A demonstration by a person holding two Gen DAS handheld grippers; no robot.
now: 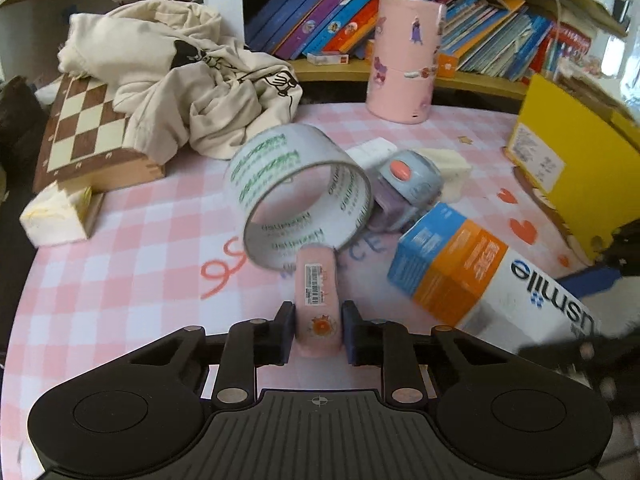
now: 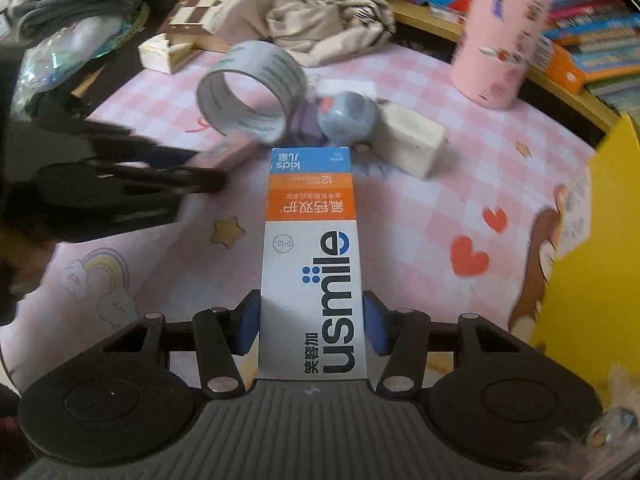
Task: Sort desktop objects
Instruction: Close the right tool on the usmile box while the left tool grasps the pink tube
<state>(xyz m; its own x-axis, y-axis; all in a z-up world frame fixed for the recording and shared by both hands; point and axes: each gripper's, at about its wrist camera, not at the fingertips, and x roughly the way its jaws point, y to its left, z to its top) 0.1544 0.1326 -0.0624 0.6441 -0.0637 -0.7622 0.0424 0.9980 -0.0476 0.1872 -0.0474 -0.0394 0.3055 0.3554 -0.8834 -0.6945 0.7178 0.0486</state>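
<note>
A desk covered by a pink-and-white checked mat (image 1: 120, 240) is seen, printed with hearts, a star and a rainbow, and behind it a wooden shelf packed with leaning books (image 1: 400, 12) is shown. A crumpled cream cloth (image 1: 180, 76) is heaped at the back left, partly over a folded chessboard case (image 1: 84, 136); a yellow box (image 1: 572, 148) is stood at the right edge. A tall pink canister (image 1: 404, 56) covered in stickers is set upright near the shelf. In the middle of the mat a wide roll of clear printed tape (image 1: 304, 188) is stood on edge, and just beside it a grey-blue round gadget with an orange button (image 1: 408, 176) is leaned, with a cream block (image 2: 412, 140) close by. The right gripper (image 2: 312, 326) is angled down over the mat, and its blue pads are closed on the sides of a long toothpaste carton (image 2: 312, 264), white, orange and blue, which is held lengthwise, its far end pointing toward the tape. The left gripper (image 1: 318, 330) is likewise tilted downward, its jaws drawn narrow and clamped on a small pink tube (image 1: 318, 300) bearing a barcode label, whose far tip is seen at the tape roll's lower rim.
</note>
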